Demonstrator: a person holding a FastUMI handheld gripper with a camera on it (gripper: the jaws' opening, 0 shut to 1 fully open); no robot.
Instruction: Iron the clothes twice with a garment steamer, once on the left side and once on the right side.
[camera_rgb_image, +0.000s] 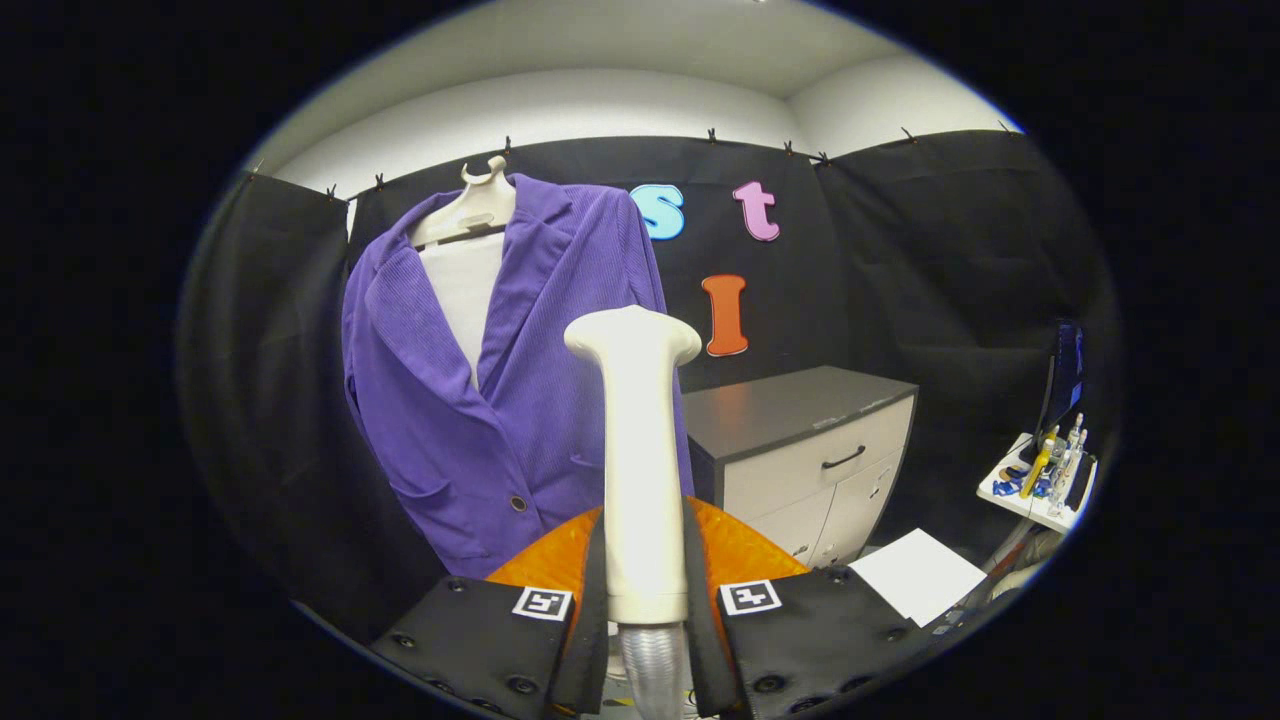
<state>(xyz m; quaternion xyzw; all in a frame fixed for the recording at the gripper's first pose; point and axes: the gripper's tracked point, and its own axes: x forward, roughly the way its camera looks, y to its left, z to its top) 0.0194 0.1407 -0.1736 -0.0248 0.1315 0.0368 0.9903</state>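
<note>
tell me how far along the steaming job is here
Done: the steamer wand is picked up, with the gripper shut on its handle, both fingers pressing its sides. In hand: its head points at the purple jacket on the hanger, and seems to be short of the fabric. Left: by this picture, both passes, left side and right; nothing shows either one done.

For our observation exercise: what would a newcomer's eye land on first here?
The purple jacket on its hanger stands out against the black cloth wall, beyond the claw. Next comes the white garment steamer, upright, gripped between both claw fingers, its head before the jacket. A cabinet stands beside the jacket.
</note>
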